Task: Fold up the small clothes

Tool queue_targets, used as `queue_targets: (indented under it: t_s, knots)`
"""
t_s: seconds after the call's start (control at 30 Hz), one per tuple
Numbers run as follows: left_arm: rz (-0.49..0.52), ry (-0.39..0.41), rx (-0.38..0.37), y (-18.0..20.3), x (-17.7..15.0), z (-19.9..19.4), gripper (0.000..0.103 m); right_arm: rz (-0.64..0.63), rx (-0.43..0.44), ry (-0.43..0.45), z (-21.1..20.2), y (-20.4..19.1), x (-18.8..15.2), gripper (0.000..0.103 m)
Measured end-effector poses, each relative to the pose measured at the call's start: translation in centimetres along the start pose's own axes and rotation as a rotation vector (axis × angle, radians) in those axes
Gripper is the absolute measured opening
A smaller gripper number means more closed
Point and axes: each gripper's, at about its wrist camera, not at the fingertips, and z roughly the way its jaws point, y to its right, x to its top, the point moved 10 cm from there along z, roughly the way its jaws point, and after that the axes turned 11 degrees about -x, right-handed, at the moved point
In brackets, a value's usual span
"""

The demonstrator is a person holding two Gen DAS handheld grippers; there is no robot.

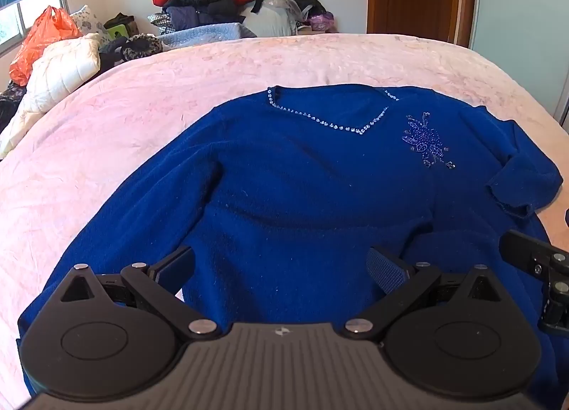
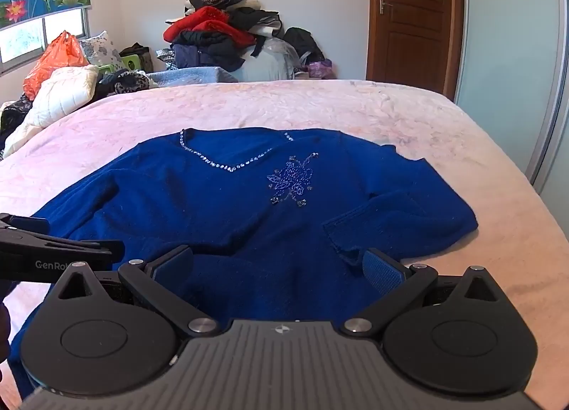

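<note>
Both grippers, left gripper [image 1: 281, 267] and right gripper [image 2: 279, 267], hover spread over a blue sweater [image 1: 320, 179] (laid flat for folding) on a pink bedspread [image 1: 142, 107].

The royal-blue knitted sweater [image 1: 302, 189] looks soft and matt, with a faintly fuzzy nap flecked with pale lint. Glinting beads trim its V-neck, and at 2 o'clock from the V's tip a beaded flower motif [image 1: 425, 141] sparkles. Under it, the pale pink plush bedspread [image 1: 124, 118] has a crushed, velvety sheen. The left gripper [image 1: 281, 267] and the right gripper [image 2: 279, 266] are matt black plastic with shiny round metal pins; their jaws carry blue pads with a fine ribbed grain. At 1 o'clock stands a glossy brown varnished wooden door [image 2: 414, 15].
</note>
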Motion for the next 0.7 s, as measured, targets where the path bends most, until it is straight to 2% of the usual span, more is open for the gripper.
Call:
queue_targets:
  t_s: [0.17,0.37,0.5,0.7]
  knots:
    - [0.003,-0.006,-0.002,0.1,0.0,-0.1,0.103,-0.007,-0.015,0.015,0.1,0.7,0.4,0.103]
    - [0.014,-0.006,-0.006,0.0,-0.5,0.3,0.103,-0.044,-0.033,0.045,-1.3,-1.4,-1.1,0.103]
    - [0.013,-0.01,-0.006,0.3,-0.3,0.1,0.103,-0.034,-0.011,0.018,-0.2,-0.5,-0.7,0.103]
    - [0.007,-0.013,-0.004,0.3,-0.3,0.1,0.103,-0.04,-0.019,0.029,-0.6,-0.4,-0.6,0.103]
